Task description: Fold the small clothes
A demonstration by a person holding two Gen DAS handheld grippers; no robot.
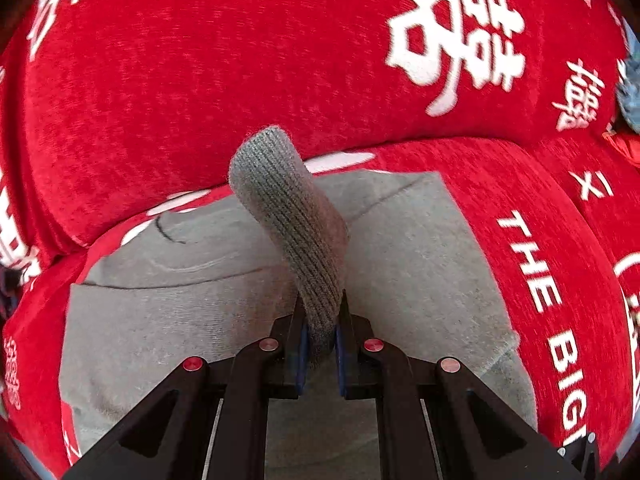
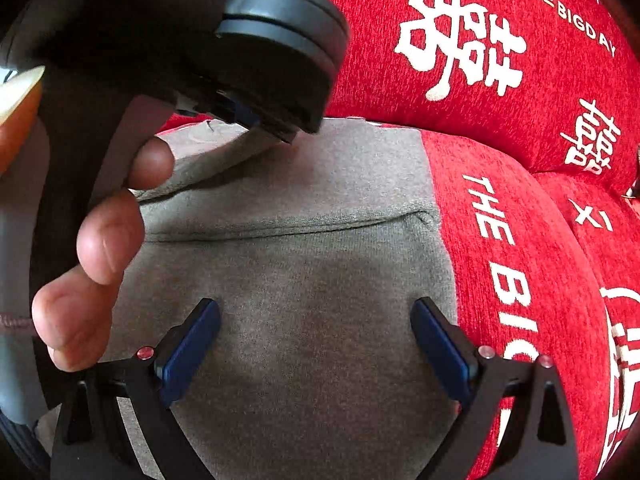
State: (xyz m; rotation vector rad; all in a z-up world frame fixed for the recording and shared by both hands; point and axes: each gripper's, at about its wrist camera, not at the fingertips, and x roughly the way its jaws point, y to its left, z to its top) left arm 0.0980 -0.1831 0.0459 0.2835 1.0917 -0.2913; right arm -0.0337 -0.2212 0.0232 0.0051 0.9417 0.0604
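Note:
A grey sweatshirt (image 1: pixel 412 248) lies flat on a red sofa seat; it also shows in the right wrist view (image 2: pixel 304 264). My left gripper (image 1: pixel 320 344) is shut on its ribbed grey cuff (image 1: pixel 288 208), which stands up from the jaws over the garment. My right gripper (image 2: pixel 316 340) is open and empty, with blue pads (image 2: pixel 188 356) spread wide just above the garment's middle. In the right wrist view the left gripper's body (image 2: pixel 276 48) and the hand holding it (image 2: pixel 104 240) fill the upper left and hide the cuff.
The red sofa seat (image 1: pixel 536 240) carries white lettering. Its backrest cushion (image 1: pixel 200 80) rises right behind the garment. A folded seam (image 2: pixel 288 228) runs across the sweatshirt. A bluish object (image 1: pixel 630 92) sits at the far right edge.

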